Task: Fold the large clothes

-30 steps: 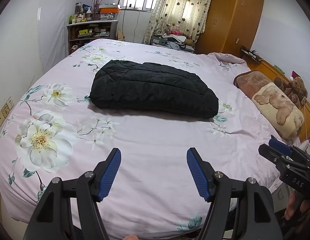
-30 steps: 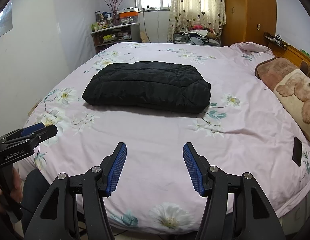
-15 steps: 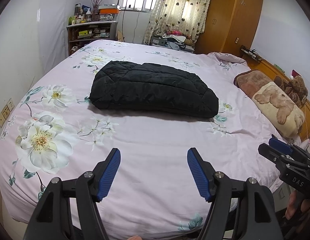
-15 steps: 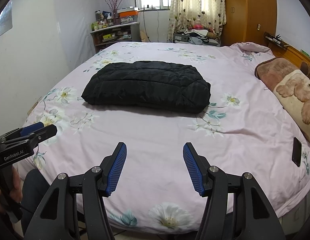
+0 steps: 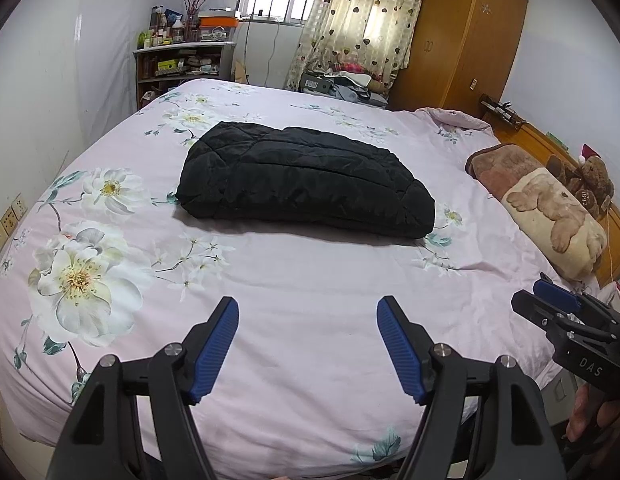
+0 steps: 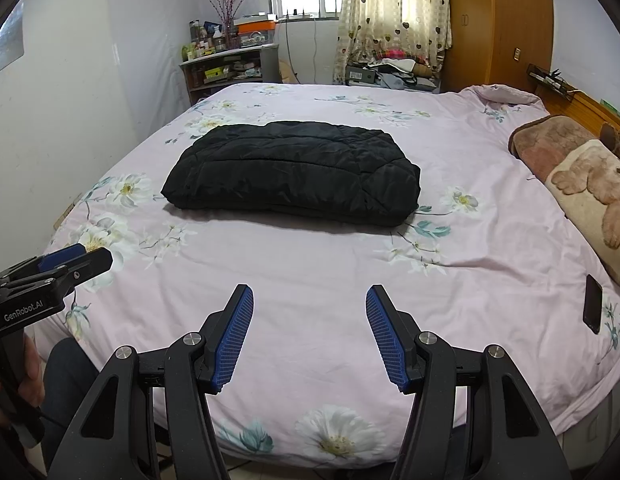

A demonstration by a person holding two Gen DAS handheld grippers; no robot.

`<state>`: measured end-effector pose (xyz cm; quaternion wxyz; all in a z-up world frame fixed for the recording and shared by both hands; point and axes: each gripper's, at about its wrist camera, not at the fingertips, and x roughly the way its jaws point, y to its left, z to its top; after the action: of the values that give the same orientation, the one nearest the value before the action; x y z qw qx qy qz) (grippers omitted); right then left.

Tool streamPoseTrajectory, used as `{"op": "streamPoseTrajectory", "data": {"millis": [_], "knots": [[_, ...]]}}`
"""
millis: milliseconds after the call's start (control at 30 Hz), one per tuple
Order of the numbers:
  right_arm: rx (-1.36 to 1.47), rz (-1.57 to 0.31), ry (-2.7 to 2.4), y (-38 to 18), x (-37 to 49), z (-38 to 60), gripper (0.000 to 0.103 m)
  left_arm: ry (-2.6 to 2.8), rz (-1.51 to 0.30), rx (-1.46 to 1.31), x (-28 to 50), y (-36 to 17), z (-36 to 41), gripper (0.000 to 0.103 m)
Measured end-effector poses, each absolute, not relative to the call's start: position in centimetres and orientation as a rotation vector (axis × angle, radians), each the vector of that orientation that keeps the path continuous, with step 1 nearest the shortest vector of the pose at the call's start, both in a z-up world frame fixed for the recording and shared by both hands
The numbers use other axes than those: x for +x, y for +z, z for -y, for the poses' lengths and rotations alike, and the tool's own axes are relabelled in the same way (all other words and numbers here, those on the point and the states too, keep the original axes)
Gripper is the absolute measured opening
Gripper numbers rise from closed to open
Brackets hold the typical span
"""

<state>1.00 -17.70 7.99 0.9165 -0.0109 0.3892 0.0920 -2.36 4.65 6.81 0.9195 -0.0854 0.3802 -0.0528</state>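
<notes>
A black quilted jacket [image 5: 306, 182] [image 6: 294, 172] lies folded into a thick rectangle in the middle of the pink flowered bed [image 5: 310, 280] [image 6: 310, 264]. My left gripper [image 5: 308, 316] hovers over the bed's near edge, well short of the jacket, open with nothing between its blue pads. My right gripper [image 6: 310, 304] hangs beside it, also open and empty. Each gripper shows at the edge of the other's view: the right gripper [image 5: 549, 304] at far right, the left gripper [image 6: 76, 258] at far left.
A rolled bear-print blanket [image 5: 549, 212] and a teddy bear [image 5: 589, 180] lie along the wooden headboard on the right. A dark phone [image 6: 593, 304] rests near the bed's right edge. A cluttered shelf [image 5: 182, 68], a curtain and a wardrobe [image 5: 461, 36] stand behind the bed.
</notes>
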Motion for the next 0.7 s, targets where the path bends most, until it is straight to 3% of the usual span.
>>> {"op": "streamPoseTrajectory", "data": {"millis": [700], "knots": [[-0.028, -0.803, 0.19, 7.93, 1.01, 18.01, 0.059, -0.085, -0.785, -0.157, -2.35, 6.33, -4.52, 0.074]]}}
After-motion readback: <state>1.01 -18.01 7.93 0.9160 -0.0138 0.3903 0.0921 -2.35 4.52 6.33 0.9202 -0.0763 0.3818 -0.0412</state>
